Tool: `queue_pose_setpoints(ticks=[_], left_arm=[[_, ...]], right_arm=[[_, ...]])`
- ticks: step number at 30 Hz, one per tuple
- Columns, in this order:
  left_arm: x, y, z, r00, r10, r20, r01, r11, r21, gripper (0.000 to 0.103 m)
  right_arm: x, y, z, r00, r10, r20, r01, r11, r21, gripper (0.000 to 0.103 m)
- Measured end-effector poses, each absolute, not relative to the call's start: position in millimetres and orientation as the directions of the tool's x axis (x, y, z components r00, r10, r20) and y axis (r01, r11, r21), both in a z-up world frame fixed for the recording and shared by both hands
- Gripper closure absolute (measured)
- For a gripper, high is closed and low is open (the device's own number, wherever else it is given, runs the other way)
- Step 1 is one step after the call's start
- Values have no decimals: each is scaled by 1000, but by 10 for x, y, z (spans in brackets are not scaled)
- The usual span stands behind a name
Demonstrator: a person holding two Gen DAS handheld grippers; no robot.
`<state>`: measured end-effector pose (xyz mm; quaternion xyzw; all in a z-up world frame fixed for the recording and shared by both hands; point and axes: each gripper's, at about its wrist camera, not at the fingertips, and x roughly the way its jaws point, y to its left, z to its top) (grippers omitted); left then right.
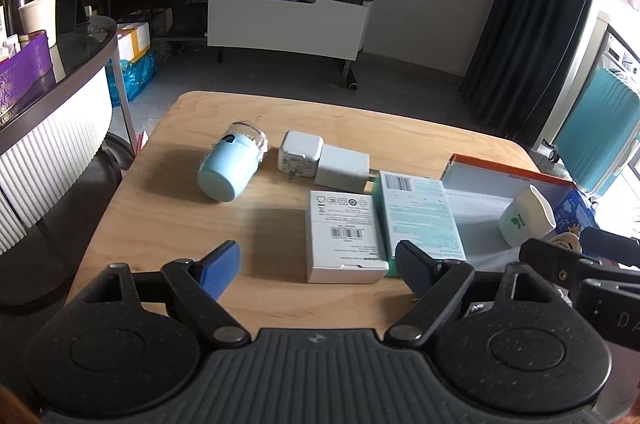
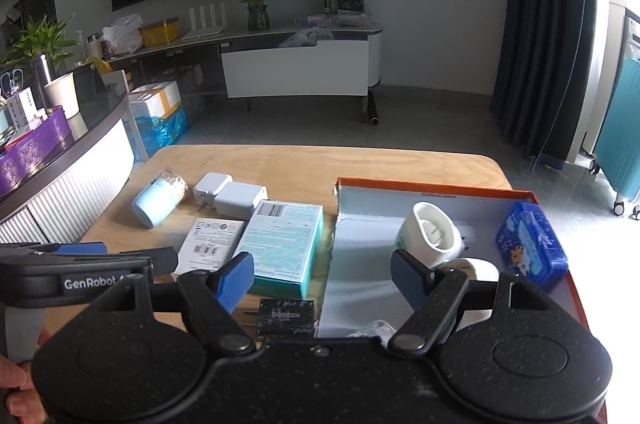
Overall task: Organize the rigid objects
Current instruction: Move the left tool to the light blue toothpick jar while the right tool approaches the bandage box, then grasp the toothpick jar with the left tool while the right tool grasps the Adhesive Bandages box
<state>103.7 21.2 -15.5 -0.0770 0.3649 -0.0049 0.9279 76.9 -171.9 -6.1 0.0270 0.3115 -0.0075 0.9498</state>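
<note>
On the wooden table (image 1: pixel 168 207) lie a light-blue container with a clear lid (image 1: pixel 230 167) on its side, two white chargers (image 1: pixel 300 155), a white box (image 1: pixel 342 240) and a teal box (image 1: pixel 420 216). An orange-rimmed tray (image 2: pixel 432 185) holds a white cup (image 2: pixel 434 232), a blue tin (image 2: pixel 530 246) and a white round object (image 2: pixel 480 270). A small black box (image 2: pixel 285 318) lies near the tray's front left corner. My left gripper (image 1: pixel 316 264) is open and empty, low before the white box. My right gripper (image 2: pixel 322 278) is open and empty over the tray's left edge.
A curved counter with a purple box (image 1: pixel 24 71) stands to the left. A teal suitcase (image 1: pixel 600 139) stands right of the table. A TV console with plants (image 1: pixel 280 19) lies beyond. The left gripper shows in the right wrist view (image 2: pixel 80 264).
</note>
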Motion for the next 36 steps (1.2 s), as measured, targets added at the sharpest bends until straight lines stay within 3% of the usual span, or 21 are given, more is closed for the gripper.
queue_pose_setpoints(ticks=[13,27,36], left_arm=[[1224,431,-228,723,-27,-690,-68,992,-110,16],[1832,850,-494,705,13,-709,-58,998,-39,9],[2176,907,-625,703,11,-711,-43,999,-27,12]], right_arm=[[970,-1560,-149,788,29,-615,3,999,50,13],[1148,-1524,-203,790,32,-612,8,998,63,13],[1349,-1503,-248,776,47,-629,12,996,90,12]])
